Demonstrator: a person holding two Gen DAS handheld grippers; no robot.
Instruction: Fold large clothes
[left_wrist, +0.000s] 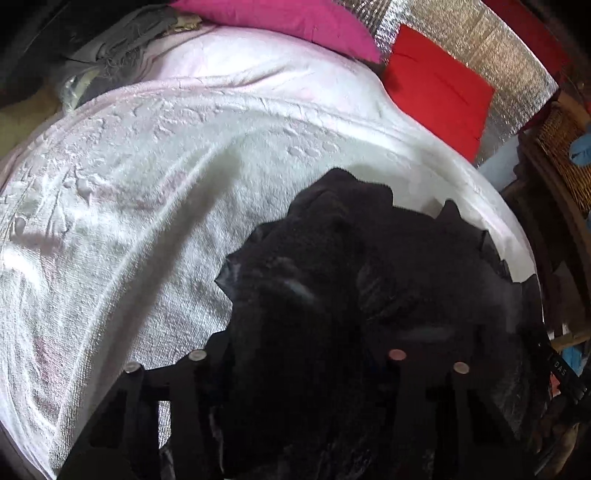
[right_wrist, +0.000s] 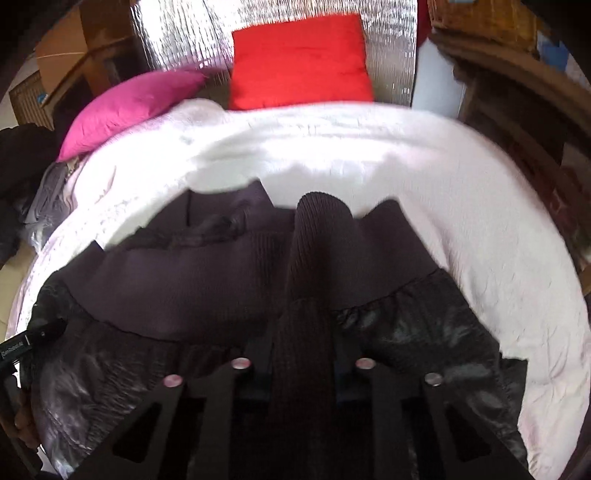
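— On the white bedspread lies the black jacket. Grippers?
— Right gripper clamps its ribbed cuff; left gripper seems buried in cloth, grip unclear.

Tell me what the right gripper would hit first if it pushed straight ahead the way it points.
The right gripper is already shut on a ribbed cuff of the dark jacket. Straight ahead it would push that cuff into the white bedspread, probably well before the red cushion; depth is unclear.
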